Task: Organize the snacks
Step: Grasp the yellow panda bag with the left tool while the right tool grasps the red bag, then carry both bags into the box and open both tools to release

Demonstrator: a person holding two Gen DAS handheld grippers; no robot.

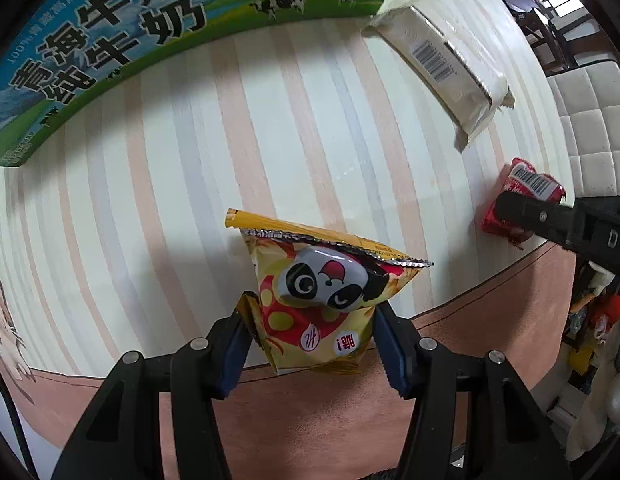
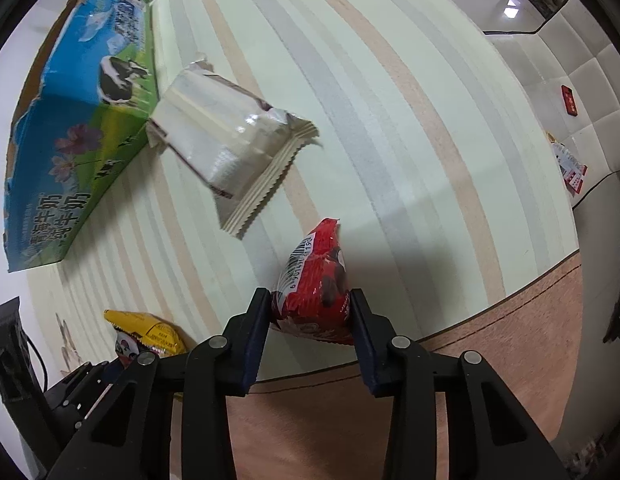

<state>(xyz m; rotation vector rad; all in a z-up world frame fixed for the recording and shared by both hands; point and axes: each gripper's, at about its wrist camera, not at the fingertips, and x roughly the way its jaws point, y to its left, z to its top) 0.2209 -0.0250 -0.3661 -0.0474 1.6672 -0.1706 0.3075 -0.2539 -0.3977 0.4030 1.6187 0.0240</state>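
While the left gripper [image 1: 310, 344] points down over the striped bench [image 1: 190, 184], its 2 blue-padded fingers [image 1: 234, 356] are clamped on the lower half of a yellow snack bag [image 1: 322, 300] printed with a panda face. The bag's bottom edge is cut off behind the fingers, and whether it rests on the bench or hangs just clear of it cannot be told. The right gripper [image 2: 310, 320] has its fingers [image 2: 256, 332] pressed against both sides of a red snack packet [image 2: 316, 284], barcode side up, which sits close to the bench's near edge where the brown border begins. In the left wrist view only a black finger of that gripper shows, crossing the red packet at the right rim. A white wrapped snack [image 2: 230, 148], its label side turned away, lies well beyond both, 1 end touching or nearly touching a blue-and-green milk carton box [image 2: 78, 128]; that box has a torn upper rim and its inside is hidden. On the pale tufted seat [image 2: 590, 100] past the bench lie a small red object [image 2: 569, 100] and some printed papers [image 2: 572, 166], too small to read. Clutter at the right rim of the left wrist view is too distorted to make out.
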